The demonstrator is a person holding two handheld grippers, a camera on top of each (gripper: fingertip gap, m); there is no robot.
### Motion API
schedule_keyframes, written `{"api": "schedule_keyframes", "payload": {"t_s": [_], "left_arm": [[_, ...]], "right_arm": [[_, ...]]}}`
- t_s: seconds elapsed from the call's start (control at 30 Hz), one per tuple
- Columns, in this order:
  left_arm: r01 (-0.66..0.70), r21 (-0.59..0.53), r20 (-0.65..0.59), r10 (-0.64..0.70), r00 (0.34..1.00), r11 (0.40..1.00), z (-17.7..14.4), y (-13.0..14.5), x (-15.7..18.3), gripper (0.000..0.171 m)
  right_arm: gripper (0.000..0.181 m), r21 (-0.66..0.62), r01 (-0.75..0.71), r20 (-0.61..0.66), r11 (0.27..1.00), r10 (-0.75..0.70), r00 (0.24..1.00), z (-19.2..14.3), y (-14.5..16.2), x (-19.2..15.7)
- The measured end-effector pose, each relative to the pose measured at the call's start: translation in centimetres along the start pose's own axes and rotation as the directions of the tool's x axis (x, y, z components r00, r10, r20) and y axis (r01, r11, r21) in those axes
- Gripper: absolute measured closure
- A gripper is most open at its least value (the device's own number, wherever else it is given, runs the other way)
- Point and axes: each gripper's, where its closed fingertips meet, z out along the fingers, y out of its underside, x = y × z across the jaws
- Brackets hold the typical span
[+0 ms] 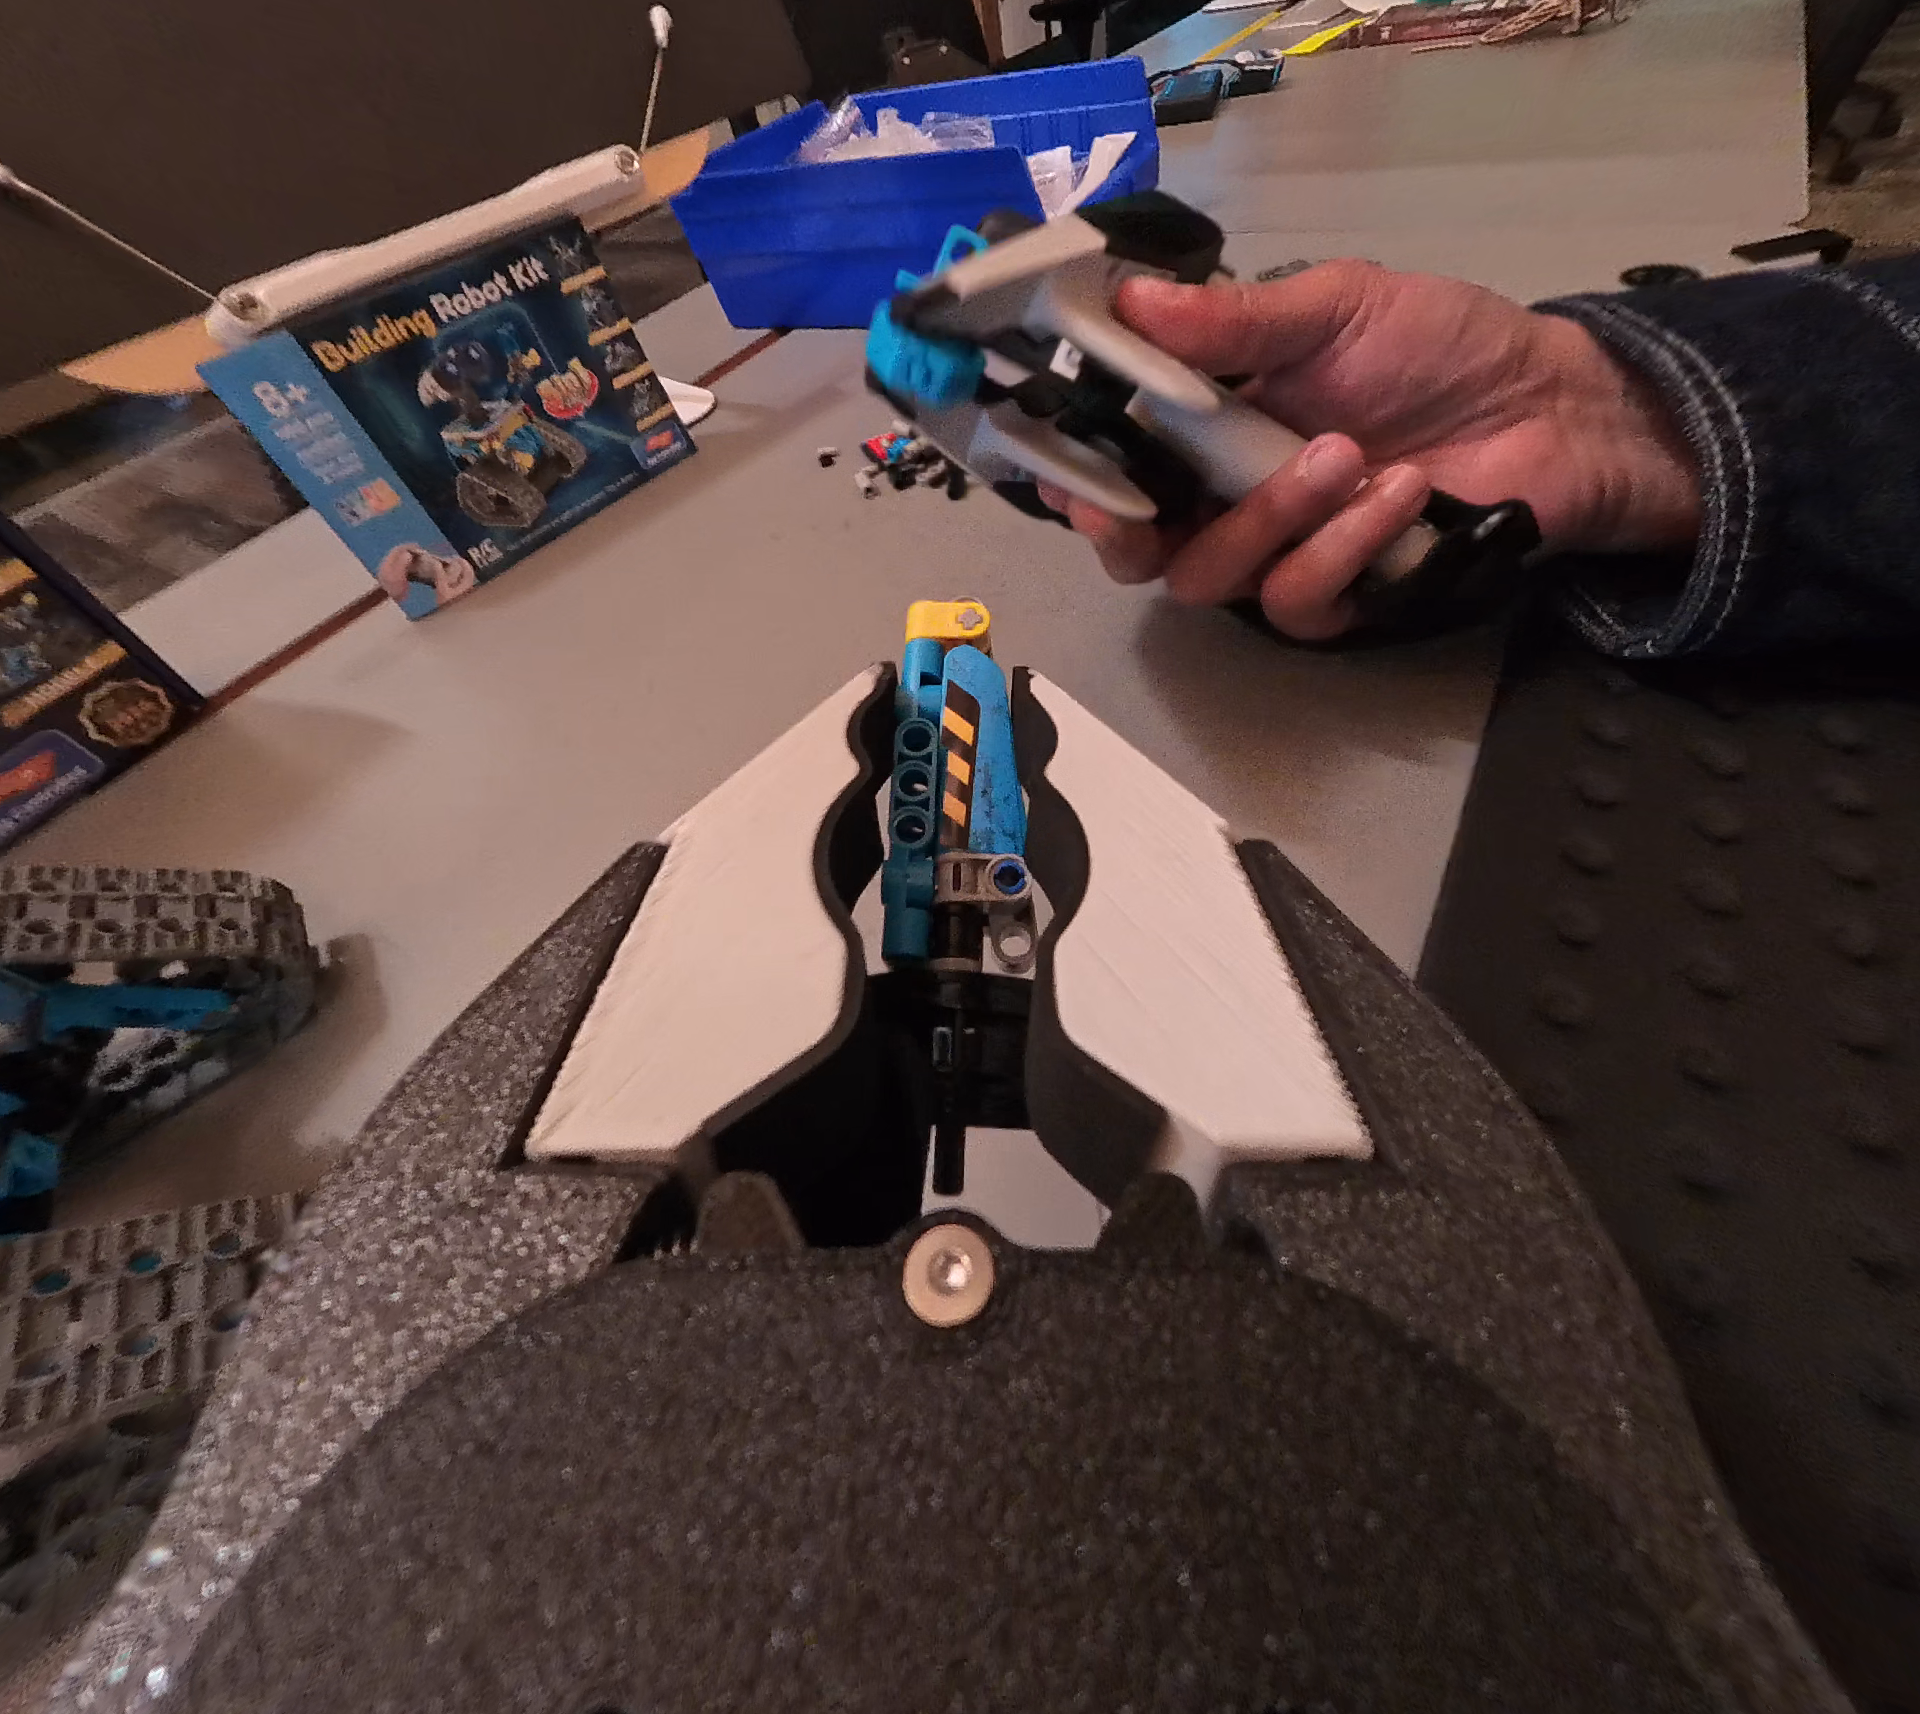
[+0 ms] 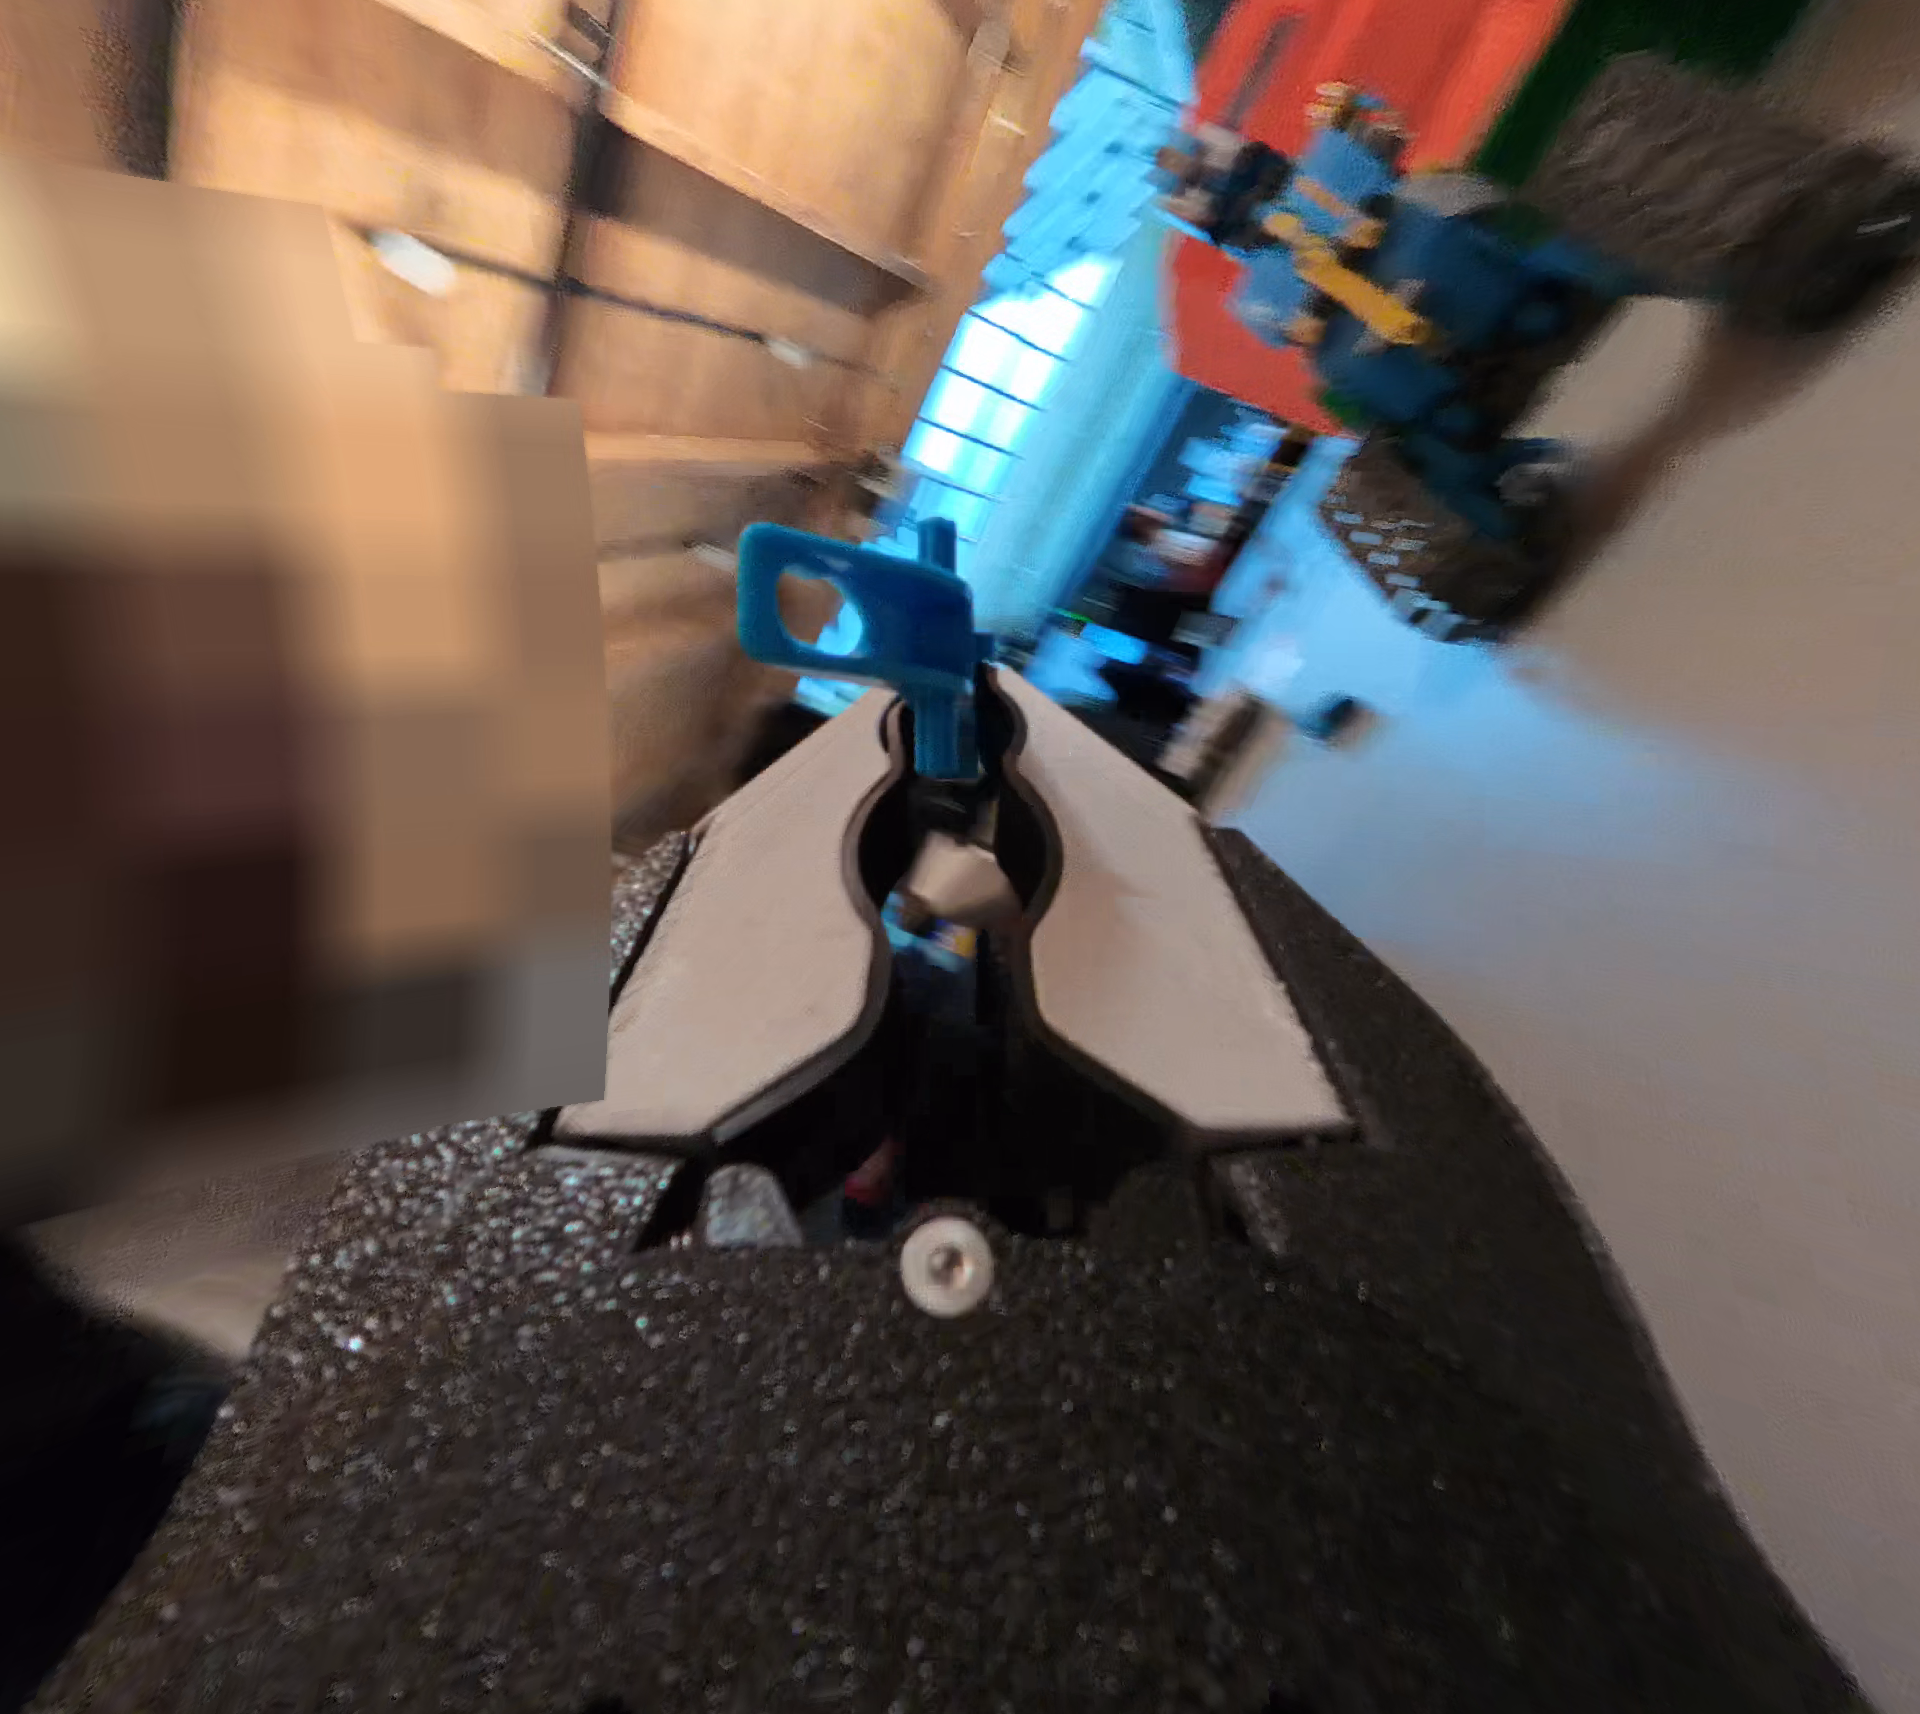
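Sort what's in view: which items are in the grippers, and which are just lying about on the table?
In hand:
left gripper, shut on blue-yellow assembly
right gripper, shut on blue piece

Lying about:
tracked model
kit box
blue bin
loose small parts
table

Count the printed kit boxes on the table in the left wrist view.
2: one box stands left of the blue bin; a darker box sits at the left edge, partly cut off.

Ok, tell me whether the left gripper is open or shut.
Shut: the left gripper has both fingers pressed against a blue and yellow brick assembly held between them.
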Motion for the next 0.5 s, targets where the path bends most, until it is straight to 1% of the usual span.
{"api": "schedule_keyframes", "payload": {"t_s": [0.03, 0.07, 0.13, 0.2, 0.23, 0.3, 0.33, 0.37, 0.4, 0.5], "left_arm": [[-0.041, -0.007, 0.016, 0.041, 0.999, 0.999, 0.1, 0.0, 0.1, 0.151], [-0.077, -0.030, 0.022, 0.077, 0.997, 0.997, 0.4, 0.3, 0.3, 0.151], [-0.129, -0.088, 0.032, 0.132, 0.991, 0.988, 1.0, 1.2, 0.6, 0.151], [-0.160, -0.145, 0.045, 0.168, 0.985, 0.976, 1.2, 2.2, 0.3, 0.151], [-0.151, -0.194, 0.027, 0.159, 0.987, 0.969, 1.5, 3.3, 0.4, 0.151], [-0.099, -0.323, -0.027, 0.095, 0.995, 0.941, 2.0, 6.2, 0.7, 0.152], [-0.071, -0.356, -0.056, 0.055, 0.997, 0.932, 2.1, 7.0, 1.0, 0.152], [-0.042, -0.382, -0.081, 0.011, 0.997, 0.923, 2.2, 7.6, 1.4, 0.151], [-0.017, -0.408, -0.089, -0.021, 0.996, 0.913, 2.2, 8.2, 1.4, 0.152], [0.015, -0.446, -0.119, -0.076, 0.990, 0.895, 2.2, 9.0, 1.8, 0.152]], "right_arm": [[0.176, -0.054, 0.080, -0.054, 0.995, -0.083, 0.995, 0.2, 0.7, 0.0], [0.176, -0.113, 0.148, -0.062, 0.983, -0.155, 0.986, 0.8, 1.7, -0.5], [0.175, -0.244, 0.285, -0.141, 0.927, -0.324, 0.935, 1.8, 3.5, 0.3], [0.175, -0.360, 0.346, -0.234, 0.866, -0.444, 0.865, 1.8, 4.5, 2.0], [0.175, -0.402, 0.370, -0.287, 0.837, -0.499, 0.818, 1.4, 4.5, 3.0], [0.175, -0.472, 0.382, -0.337, 0.794, -0.563, 0.754, 0.9, 4.8, 4.2], [0.175, -0.504, 0.369, -0.362, 0.781, -0.579, 0.730, 0.6, 5.0, 5.0], [0.175, -0.533, 0.349, -0.376, 0.771, -0.586, 0.718, 0.3, 5.4, 5.7], [0.175, -0.553, 0.330, -0.375, 0.765, -0.582, 0.722, 0.3, 5.9, 6.0], [0.175, -0.618, 0.284, -0.391, 0.733, -0.600, 0.698, -0.4, 6.8, 7.2]]}}
